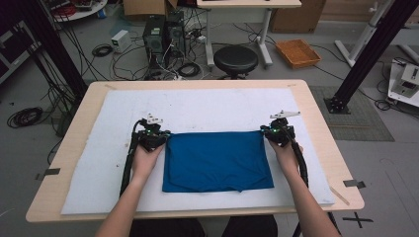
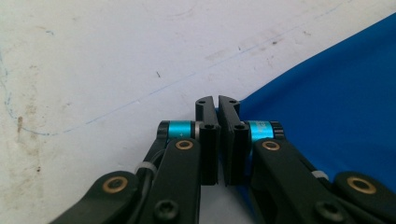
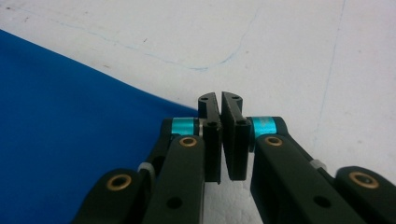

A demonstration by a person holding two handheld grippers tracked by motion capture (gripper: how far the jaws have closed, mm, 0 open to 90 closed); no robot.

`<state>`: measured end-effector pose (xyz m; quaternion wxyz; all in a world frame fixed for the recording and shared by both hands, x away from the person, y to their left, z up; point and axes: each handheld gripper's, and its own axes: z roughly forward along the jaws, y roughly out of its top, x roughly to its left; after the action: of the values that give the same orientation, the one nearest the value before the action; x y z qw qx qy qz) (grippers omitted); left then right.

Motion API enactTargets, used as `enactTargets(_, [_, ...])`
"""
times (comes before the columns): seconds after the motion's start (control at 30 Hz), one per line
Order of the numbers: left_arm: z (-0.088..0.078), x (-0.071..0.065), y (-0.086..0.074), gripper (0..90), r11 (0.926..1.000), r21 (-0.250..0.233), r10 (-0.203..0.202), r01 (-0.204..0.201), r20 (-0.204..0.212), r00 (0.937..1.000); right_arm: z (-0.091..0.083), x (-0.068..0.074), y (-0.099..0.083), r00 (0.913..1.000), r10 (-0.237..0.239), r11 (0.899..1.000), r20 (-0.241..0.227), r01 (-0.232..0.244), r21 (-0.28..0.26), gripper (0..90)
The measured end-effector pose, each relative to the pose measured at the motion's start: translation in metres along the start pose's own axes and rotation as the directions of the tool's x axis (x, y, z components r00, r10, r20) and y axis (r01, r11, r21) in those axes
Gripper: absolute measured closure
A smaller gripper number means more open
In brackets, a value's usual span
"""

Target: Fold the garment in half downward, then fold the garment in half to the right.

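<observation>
On the white mat [image 1: 197, 106] that covered most of the wooden table [image 1: 316, 113], a blue cloth [image 1: 217, 160] lay flat, nearer the person's edge, with bare mat open on its far side and to both flanks. The left gripper [image 1: 160, 137] sat at the cloth's far left corner and the right gripper [image 1: 271, 133] at its far right corner, each held in a hand [image 1: 146, 158].

From above, the gripper bodies hid the jaw tips, so the grip could not be read there. The left gripper view showed its jaws [image 2: 217, 105] pressed nearly together with a sliver of blue between them, clenched on the cloth's edge. The right gripper view showed the jaws [image 3: 220, 103] likewise drawn close at the cloth's corner, though whether fabric sat between them I could not tell. Faint blue pen lines [image 3: 187, 63] marked the mat.
</observation>
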<state>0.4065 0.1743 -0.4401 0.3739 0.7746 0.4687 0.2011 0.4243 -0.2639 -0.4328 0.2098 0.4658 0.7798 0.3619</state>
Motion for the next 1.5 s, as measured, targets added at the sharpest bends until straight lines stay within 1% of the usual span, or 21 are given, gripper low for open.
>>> enactTargets(0.03, [-0.002, -0.002, 0.001, 75.9, 0.9998, -0.018, 0.007, -0.008, -0.029, 0.9996, -0.001, 0.0, 0.0, 1.0, 0.009, 1.0, -0.001, -0.009, -0.004, 75.9])
enactTargets(0.07, [-0.004, -0.002, 0.002, 68.6, 0.9996, -0.022, 0.015, -0.016, -0.04, 0.9991, -0.003, -0.001, 0.0, 0.9999, 0.012, 1.0, -0.002, -0.012, -0.013, 70.2])
enactTargets(0.13, [-0.009, -0.003, 0.003, 57.0, 0.999, -0.032, 0.03, -0.032, -0.047, 0.9984, -0.007, -0.001, 0.0, 0.9997, 0.024, 0.999, -0.004, -0.024, -0.028, 64.8])
enactTargets(0.17, [-0.013, -0.003, 0.003, 52.3, 0.9988, -0.039, 0.03, -0.031, -0.042, 0.9987, -0.011, -0.001, 0.0, 0.9996, 0.028, 0.999, -0.009, -0.029, -0.038, 61.8])
enactTargets(0.27, [-0.027, -0.004, 0.001, 42.9, 0.9979, -0.052, 0.039, -0.04, -0.007, 0.9992, -0.022, 0.0, -0.004, 0.9987, 0.045, 0.997, -0.024, -0.047, -0.06, 55.1])
enactTargets(0.33, [-0.04, -0.007, -0.001, 41.0, 0.9963, -0.065, 0.056, -0.055, 0.012, 0.9984, -0.032, 0.001, -0.007, 0.9986, 0.042, 0.995, -0.031, -0.045, -0.084, 50.4])
enactTargets(0.4, [-0.053, -0.009, -0.006, 37.4, 0.9943, -0.092, 0.058, -0.053, 0.047, 0.9972, -0.043, 0.003, -0.012, 0.9982, 0.039, 0.994, -0.044, -0.044, -0.105, 46.5])
enactTargets(0.47, [-0.065, -0.009, -0.013, 37.1, 0.9918, -0.122, 0.049, -0.04, 0.073, 0.9961, -0.053, 0.004, -0.018, 0.9977, 0.04, 0.992, -0.055, -0.046, -0.12, 43.2])
enactTargets(0.53, [-0.074, -0.009, -0.019, 37.0, 0.9901, -0.136, 0.048, -0.036, 0.088, 0.995, -0.061, 0.005, -0.024, 0.9977, 0.031, 0.99, -0.061, -0.039, -0.133, 39.6])
enactTargets(0.63, [-0.086, -0.005, -0.025, 37.0, 0.9875, -0.155, 0.042, -0.029, 0.082, 0.9957, -0.072, 0.006, -0.03, 0.9986, 0.009, 0.988, -0.052, -0.017, -0.156, 33.1])
enactTargets(0.67, [-0.086, -0.005, -0.025, 37.0, 0.9875, -0.155, 0.042, -0.029, 0.082, 0.9957, -0.076, 0.006, -0.031, 0.9988, 0.006, 0.986, -0.048, -0.014, -0.164, 31.2])
enactTargets(0.7, [-0.092, -0.001, -0.029, 37.0, 0.9849, -0.172, 0.035, -0.021, 0.075, 0.9966, -0.079, 0.005, -0.032, 0.9987, 0.006, 0.985, -0.051, -0.015, -0.172, 28.9])
enactTargets(0.77, [-0.096, 0.002, -0.032, 37.0, 0.9825, -0.186, 0.02, -0.006, 0.07, 0.9973, -0.084, 0.003, -0.031, 0.9985, 0.009, 0.983, -0.054, -0.019, -0.184, 26.1])
enactTargets(0.83, [-0.097, 0.005, -0.034, 37.1, 0.982, -0.189, 0.014, 0.0, 0.069, 0.9975, -0.087, -0.001, -0.031, 0.9975, 0.027, 0.981, -0.065, -0.039, -0.188, 24.3])
enactTargets(0.9, [-0.097, 0.005, -0.036, 37.1, 0.981, -0.194, 0.017, -0.004, 0.061, 0.998, -0.089, -0.005, -0.031, 0.9962, 0.047, 0.979, -0.074, -0.06, -0.196, 22.1])
enactTargets(0.97, [-0.097, 0.005, -0.036, 37.0, 0.9815, -0.191, 0.021, -0.008, 0.063, 0.9978, -0.09, -0.009, -0.032, 0.9944, 0.065, 0.977, -0.083, -0.08, -0.198, 21.9])
enactTargets(1.03, [-0.098, 0.003, -0.037, 37.1, 0.9816, -0.19, 0.031, -0.019, 0.06, 0.9977, -0.091, -0.011, -0.033, 0.9937, 0.078, 0.976, -0.08, -0.093, -0.198, 21.9])
enactTargets(1.17, [-0.099, 0.001, -0.038, 37.0, 0.9809, -0.194, 0.026, -0.012, 0.07, 0.9972, -0.091, -0.014, -0.034, 0.9926, 0.088, 0.975, -0.084, -0.103, -0.198, 21.9])
enactTargets(1.2, [-0.101, -0.001, -0.037, 37.1, 0.9796, -0.201, 0.03, -0.014, 0.073, 0.9969, -0.093, -0.015, -0.034, 0.9916, 0.096, 0.972, -0.087, -0.112, -0.205, 22.0])
enactTargets(1.37, [-0.103, -0.006, -0.037, 37.1, 0.9776, -0.209, 0.037, -0.019, 0.084, 0.9958, -0.097, -0.014, -0.032, 0.9915, 0.094, 0.969, -0.09, -0.112, -0.222, 23.4])
enactTargets(1.5, [-0.102, -0.007, -0.036, 37.1, 0.9797, -0.199, 0.046, -0.026, 0.095, 0.9945, -0.096, -0.013, -0.031, 0.9919, 0.093, 0.968, -0.086, -0.11, -0.224, 25.5])
